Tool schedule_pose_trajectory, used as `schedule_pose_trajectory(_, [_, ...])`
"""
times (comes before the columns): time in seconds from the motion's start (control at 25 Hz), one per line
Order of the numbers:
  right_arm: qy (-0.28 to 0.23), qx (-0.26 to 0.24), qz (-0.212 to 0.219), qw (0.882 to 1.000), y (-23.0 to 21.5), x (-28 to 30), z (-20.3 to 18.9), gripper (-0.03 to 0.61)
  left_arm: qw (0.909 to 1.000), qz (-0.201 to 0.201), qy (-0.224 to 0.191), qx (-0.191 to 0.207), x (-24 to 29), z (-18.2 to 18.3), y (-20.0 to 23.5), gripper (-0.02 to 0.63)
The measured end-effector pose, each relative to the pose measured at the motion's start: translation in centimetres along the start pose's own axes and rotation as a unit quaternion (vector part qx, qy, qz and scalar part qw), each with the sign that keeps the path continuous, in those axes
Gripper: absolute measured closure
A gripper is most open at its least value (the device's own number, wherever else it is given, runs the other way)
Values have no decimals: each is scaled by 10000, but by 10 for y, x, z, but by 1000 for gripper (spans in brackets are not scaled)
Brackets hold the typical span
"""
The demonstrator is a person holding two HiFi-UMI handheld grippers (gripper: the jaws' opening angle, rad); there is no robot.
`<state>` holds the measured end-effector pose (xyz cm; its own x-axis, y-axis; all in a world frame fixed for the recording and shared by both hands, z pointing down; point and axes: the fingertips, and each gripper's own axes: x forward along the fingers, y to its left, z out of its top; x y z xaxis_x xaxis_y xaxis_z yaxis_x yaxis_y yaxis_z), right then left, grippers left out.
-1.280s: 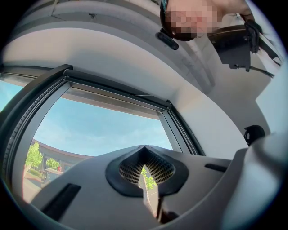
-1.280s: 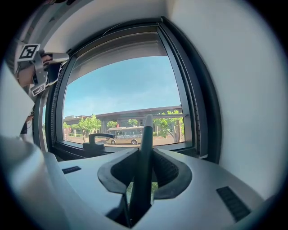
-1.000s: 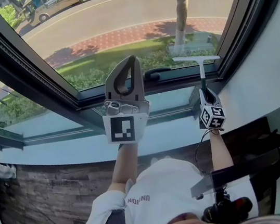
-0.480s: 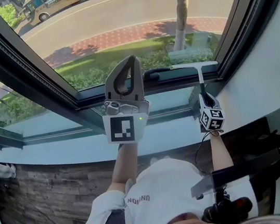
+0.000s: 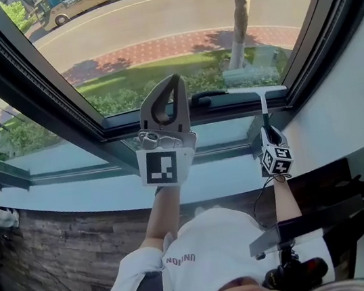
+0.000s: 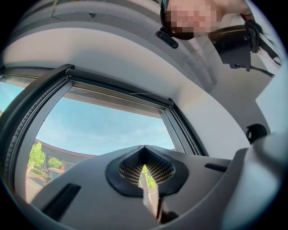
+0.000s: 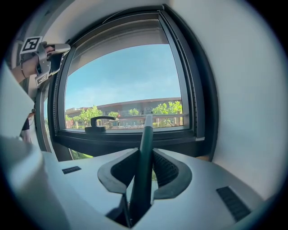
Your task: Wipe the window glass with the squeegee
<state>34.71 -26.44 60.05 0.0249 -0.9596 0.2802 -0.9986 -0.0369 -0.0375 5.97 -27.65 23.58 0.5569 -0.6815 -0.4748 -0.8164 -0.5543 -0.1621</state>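
Note:
The squeegee (image 5: 262, 99) has a dark green handle and a pale blade. In the head view its blade lies level at the bottom right of the window glass (image 5: 171, 33), just above the dark lower frame. My right gripper (image 5: 268, 131) is shut on the handle below the blade. In the right gripper view the handle (image 7: 145, 152) runs up between the jaws of the right gripper (image 7: 144, 158) to the blade (image 7: 153, 118). My left gripper (image 5: 171, 80) is held up before the lower frame near the middle, shut with nothing in it. Its jaw tips meet in the left gripper view (image 6: 143, 148).
A black window handle (image 5: 205, 96) sits on the lower frame just left of the blade, also visible in the right gripper view (image 7: 100, 122). A pale sill (image 5: 73, 196) runs under the window. A white wall (image 5: 345, 95) bounds the right side. Black equipment (image 5: 304, 225) stands by the person's right.
The squeegee blade has slid down the glass to the lower frame, and my right gripper has dropped a little with it. The left gripper has stayed put.

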Motion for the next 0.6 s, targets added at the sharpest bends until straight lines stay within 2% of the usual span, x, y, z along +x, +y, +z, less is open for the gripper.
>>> schedule_pose_trajectory(0.12, [-368,-69,43,9993,8,-11,31,486,10000,25,-3,4,-1,-1,3,618])
schedule_pose_trajectory(0.28, [-1312,-350,161,9906,33,-30,115,486,9999,74,-20,-80,-3,-5,6,620])
schedule_pose_trajectory(0.48, [-2713,-743,506,9583,89,-57,264,486,9998,149,-4,-105,-11,-5,13,620])
schedule_pose_trajectory(0.6, [-3238,-828,713,9398,119,-65,344,486,9998,189,-47,-103,-14,-1,18,620])
